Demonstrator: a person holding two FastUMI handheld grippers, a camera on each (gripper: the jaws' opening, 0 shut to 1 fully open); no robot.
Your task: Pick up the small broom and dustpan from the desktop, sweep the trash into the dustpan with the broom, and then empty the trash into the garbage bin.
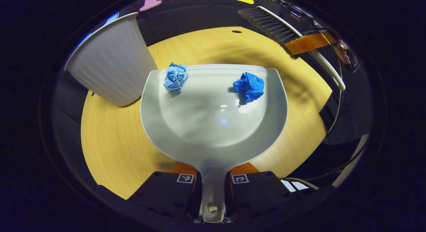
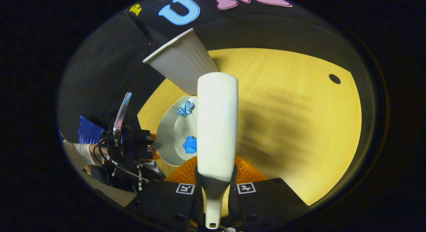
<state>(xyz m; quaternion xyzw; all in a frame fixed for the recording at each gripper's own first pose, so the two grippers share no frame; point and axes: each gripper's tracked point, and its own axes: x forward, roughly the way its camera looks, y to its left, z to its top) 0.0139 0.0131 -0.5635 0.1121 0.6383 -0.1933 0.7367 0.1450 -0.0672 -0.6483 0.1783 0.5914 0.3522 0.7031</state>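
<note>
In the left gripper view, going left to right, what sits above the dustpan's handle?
White ribbed plastic bin → pale blue crumpled paper ball → dark blue crumpled paper ball → black-bristled broom with white handle.

free: bare desktop (image 2: 299,118) right of dustpan (image 1: 213,115) | obstacle: garbage bin (image 1: 113,62) just beside dustpan's left front corner

- Both views are fairly bright at the centre and fall off to dark toward the edges
- Light comes from above: a soft glare patch sits on the dustpan (image 1: 213,115) floor in the left gripper view
- A broad, soft-edged shadow lies across the wooden desktop (image 2: 299,125) in the right gripper view
- Strong fisheye bending curves the desktop's edges and tilts the garbage bin (image 1: 111,62)
- The broom (image 1: 283,29) near the rim looks slightly smeared
</note>
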